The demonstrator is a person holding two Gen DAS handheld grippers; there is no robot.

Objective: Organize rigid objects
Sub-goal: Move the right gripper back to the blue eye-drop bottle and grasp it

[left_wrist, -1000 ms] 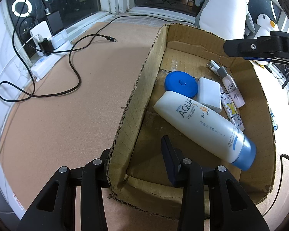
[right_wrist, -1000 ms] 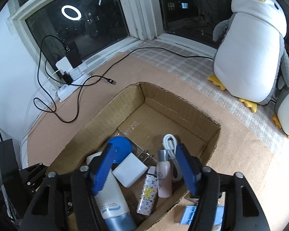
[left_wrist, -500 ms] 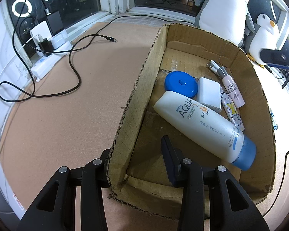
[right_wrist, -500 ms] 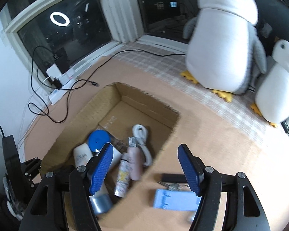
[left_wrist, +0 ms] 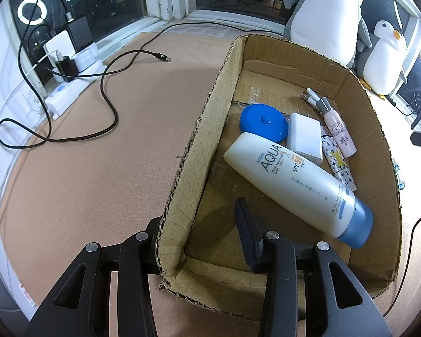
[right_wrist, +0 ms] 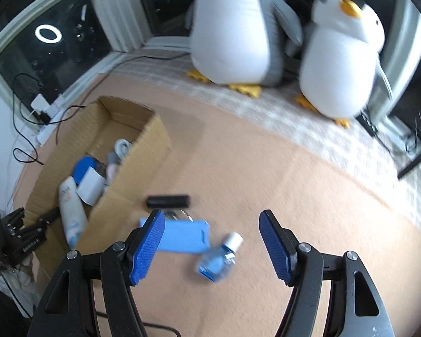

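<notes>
**Box part-filled, three items left out on the desk**

A pale brown cork-like desk (right_wrist: 266,168) runs under dark night windows, with two white and grey plush penguins (right_wrist: 238,28) seated along its far edge at twelve o'clock in the right wrist view.

The open brown cardboard box (left_wrist: 199,151) is the largest task thing. It sits at about nine o'clock from the right hand-held gripper (right_wrist: 212,241) and holds five sorted items plus a cable. The biggest is a white sunscreen bottle with a blue cap (left_wrist: 294,185), lying diagonally across the floor of the box. At its eleven o'clock lies a round blue disc-shaped case (left_wrist: 262,122), then a white square charger block (left_wrist: 306,137), a slim pink bottle with a grey cap (left_wrist: 338,132), a small white patterned tube (left_wrist: 339,165) and a coiled white cable (left_wrist: 311,97) toward the far wall.

By my reading the job is a little over halfway. Outside the box, just ahead of the right gripper, are a flat light-blue rectangular case (right_wrist: 182,236), a short black stick-shaped object (right_wrist: 168,200) at its twelve o'clock, and a small clear blue bottle with a white cap (right_wrist: 219,261) at its four o'clock.

The right gripper is released and empty, jaws spread above that group. The left hand-held gripper (left_wrist: 199,233) is clenched on the box's near corner wall, steadying it.
</notes>
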